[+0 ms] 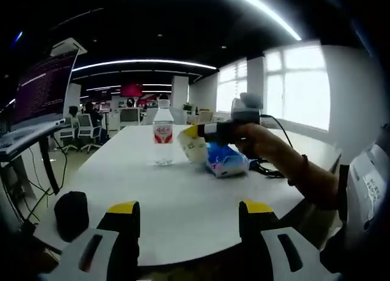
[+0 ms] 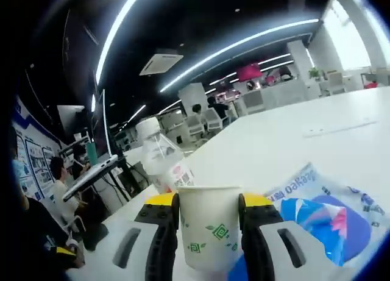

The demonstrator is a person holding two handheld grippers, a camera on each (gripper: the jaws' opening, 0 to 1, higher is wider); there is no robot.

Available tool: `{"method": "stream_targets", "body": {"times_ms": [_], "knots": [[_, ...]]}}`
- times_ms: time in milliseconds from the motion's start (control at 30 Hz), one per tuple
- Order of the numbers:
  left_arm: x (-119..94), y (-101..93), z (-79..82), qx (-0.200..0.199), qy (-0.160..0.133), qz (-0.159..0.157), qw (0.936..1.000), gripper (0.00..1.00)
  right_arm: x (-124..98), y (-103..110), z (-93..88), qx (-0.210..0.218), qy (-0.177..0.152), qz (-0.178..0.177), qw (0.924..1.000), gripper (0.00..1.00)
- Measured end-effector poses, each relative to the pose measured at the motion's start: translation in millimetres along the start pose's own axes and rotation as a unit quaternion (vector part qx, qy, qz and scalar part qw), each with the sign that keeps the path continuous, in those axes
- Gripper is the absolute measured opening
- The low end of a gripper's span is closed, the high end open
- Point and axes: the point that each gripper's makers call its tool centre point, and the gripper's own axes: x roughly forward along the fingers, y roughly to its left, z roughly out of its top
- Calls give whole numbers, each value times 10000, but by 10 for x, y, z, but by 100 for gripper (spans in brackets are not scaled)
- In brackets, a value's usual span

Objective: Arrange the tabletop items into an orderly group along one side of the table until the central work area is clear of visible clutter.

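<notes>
While fingers clamp paper cup [image 2: 210,229], bottle [image 2: 163,156] behind

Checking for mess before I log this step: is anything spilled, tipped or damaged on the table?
Nothing stands out. The water bottle stands upright and capped, the blue packet lies flat beside it, and the paper cup sits in the right gripper, no spill visible on the table.

open-plan office | white table [image 1: 183,202], desk chairs [image 1: 87,130] (rows), ceiling light strips [image 1: 143,63]

On the table [image 1: 183,202], the bottle [image 1: 163,135] stands left of the cup [image 1: 194,145], with the packet [image 1: 226,160] lying right beside it.
</notes>
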Motion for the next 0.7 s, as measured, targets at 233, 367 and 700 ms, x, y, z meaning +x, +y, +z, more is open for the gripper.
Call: {"method": "stream_targets", "body": {"times_ms": [233,367,700], "knots": [[-14,-29,29,6,-28,-51,10000,64,175,-61,58,-75,-109,-159,9998,36],[-20,-34,25,-2,-26,-61,10000,64,244,-136,157,305,-399,-232,9985,36],[-70,-4,45,13,-37,-21,10000,63,323,-160,151,-519,-418,-548,9963,34]]}}
